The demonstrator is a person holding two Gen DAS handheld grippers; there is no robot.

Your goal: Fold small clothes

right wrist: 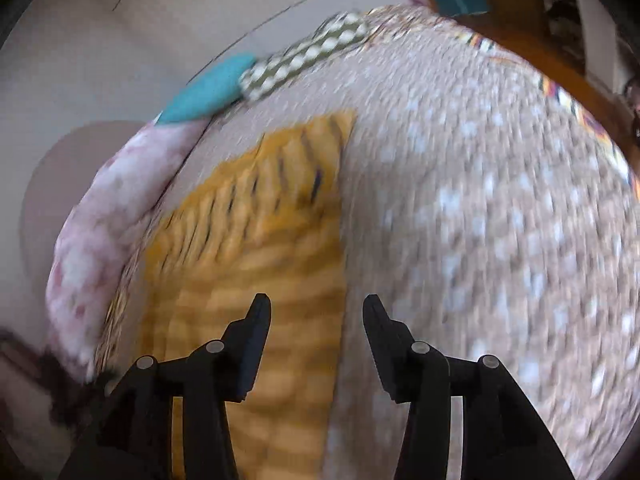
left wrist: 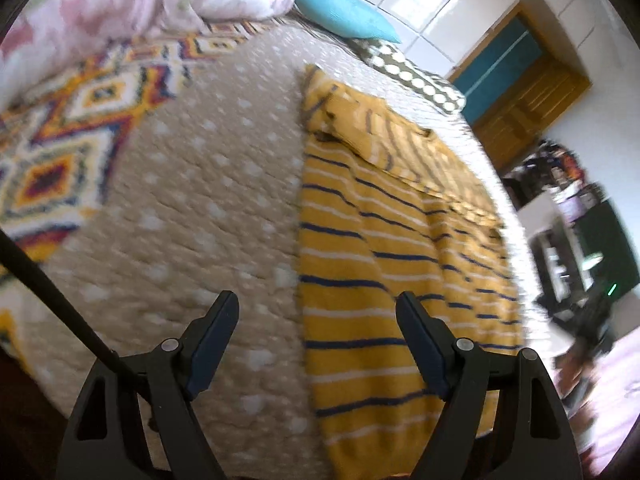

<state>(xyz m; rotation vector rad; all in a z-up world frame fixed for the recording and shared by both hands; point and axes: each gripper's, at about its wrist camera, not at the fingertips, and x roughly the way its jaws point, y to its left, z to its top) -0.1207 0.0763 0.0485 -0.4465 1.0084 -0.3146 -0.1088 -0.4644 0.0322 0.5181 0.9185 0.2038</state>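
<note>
Right now my concern is how the yellow striped garment (left wrist: 380, 240) lies against my two grippers. It is spread flat on the beige dotted quilt (left wrist: 192, 200), a long strip whose length runs away from me toward the teal pillow (left wrist: 340, 8) and the dotted cushion (left wrist: 416, 76) at the far end.

From the left wrist view, the left gripper (left wrist: 316, 312) hangs over the garment's left long edge: one fingertip above bare quilt, the other above the stripes. Its jaws stand wide apart with nothing between them.

From the right wrist view, which is heavily blurred, the right gripper (right wrist: 316, 316) straddles the opposite long edge of the garment (right wrist: 256, 280), with the quilt (right wrist: 480, 220) under its right finger. Its jaws are partly apart and empty.

So each gripper sits at its own side of the near end, and neither touches cloth as far as I can tell. I judge the left one better settled for a pinch. A fold along the long axis would need both edges taken together.
</note>
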